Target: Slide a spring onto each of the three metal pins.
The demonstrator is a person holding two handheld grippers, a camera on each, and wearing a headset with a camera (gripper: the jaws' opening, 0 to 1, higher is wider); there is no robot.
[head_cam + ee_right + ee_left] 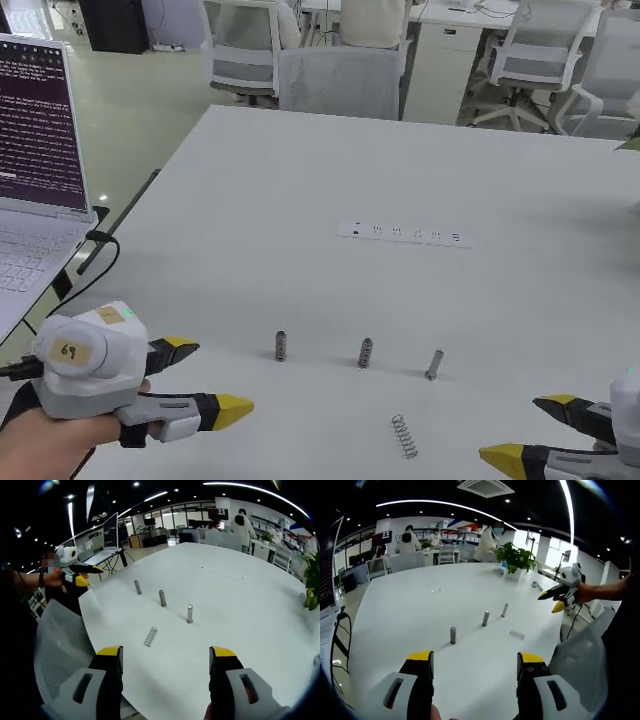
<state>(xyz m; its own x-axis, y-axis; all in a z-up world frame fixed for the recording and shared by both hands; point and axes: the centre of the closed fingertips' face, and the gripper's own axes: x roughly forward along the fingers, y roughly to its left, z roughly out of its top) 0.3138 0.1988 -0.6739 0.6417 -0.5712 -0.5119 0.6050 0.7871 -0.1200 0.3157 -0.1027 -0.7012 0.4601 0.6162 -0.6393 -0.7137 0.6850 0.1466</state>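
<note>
Head view: on the matte white table (300, 180), three short steel pins stand upright in a row at lower centre. The left pin (281, 345) and the middle pin (366, 352) each wear a coiled spring; the right pin (435, 364) is a bare, smooth cylinder. The loose spring (404, 436), a thin wire coil, lies flat below them, its long axis running steeply from upper left to lower right. The left gripper (212, 376) at lower left and the right gripper (525, 430) at lower right have yellow-tipped jaws spread, holding nothing.

Left gripper view: the jaws are wide apart and empty, and the loose spring (516, 635) lies right of centre.

Right gripper view: the jaws are likewise spread and empty, and the loose spring (150, 636) lies left of the right pin (190, 614).
</note>
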